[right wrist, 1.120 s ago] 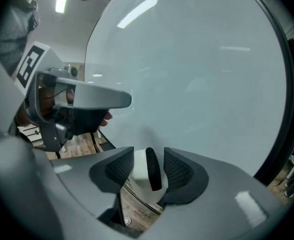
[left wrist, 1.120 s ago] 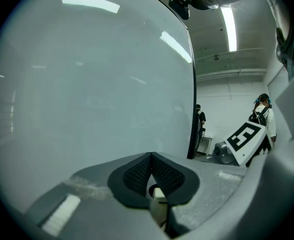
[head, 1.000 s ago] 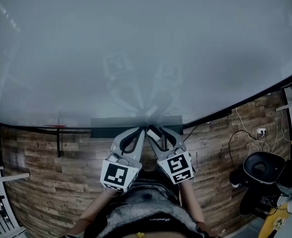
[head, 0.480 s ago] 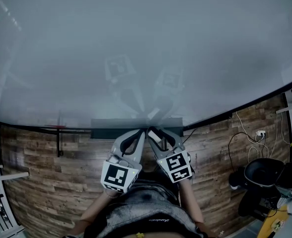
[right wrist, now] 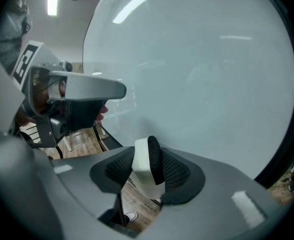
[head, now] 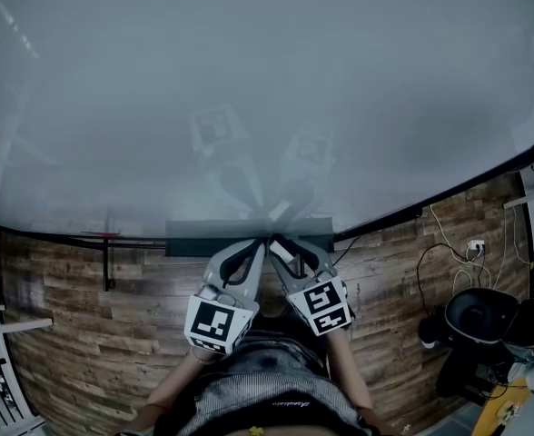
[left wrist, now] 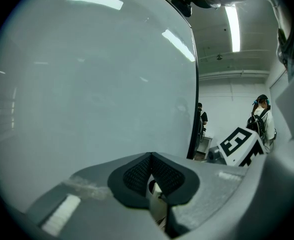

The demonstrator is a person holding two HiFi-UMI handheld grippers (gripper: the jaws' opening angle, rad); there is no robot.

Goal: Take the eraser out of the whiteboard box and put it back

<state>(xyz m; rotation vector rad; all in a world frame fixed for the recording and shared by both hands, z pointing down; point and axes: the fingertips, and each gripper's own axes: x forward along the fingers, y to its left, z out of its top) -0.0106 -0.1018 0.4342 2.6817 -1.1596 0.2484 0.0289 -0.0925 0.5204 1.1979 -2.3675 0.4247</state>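
Note:
In the head view a big whiteboard (head: 249,89) fills the top, with its dark grey box (head: 203,228) fixed along the lower edge. Both grippers point at the box's middle, tips side by side. My right gripper (head: 279,241) (right wrist: 147,173) has its jaws closing on the eraser (right wrist: 143,159), a white block with a black felt face, which stands upright between the pads, off the box. The eraser (head: 285,251) shows white between those fingers in the head view. My left gripper (head: 256,241) (left wrist: 151,170) is shut, its pads meeting at the tips with nothing held.
Wooden floor (head: 76,316) lies below the board. A thin red item (head: 99,232) rests on the board's ledge at left, above a black bracket (head: 110,263). Cables and a socket (head: 474,241) and dark equipment (head: 480,321) sit at right. People (left wrist: 262,119) stand far off.

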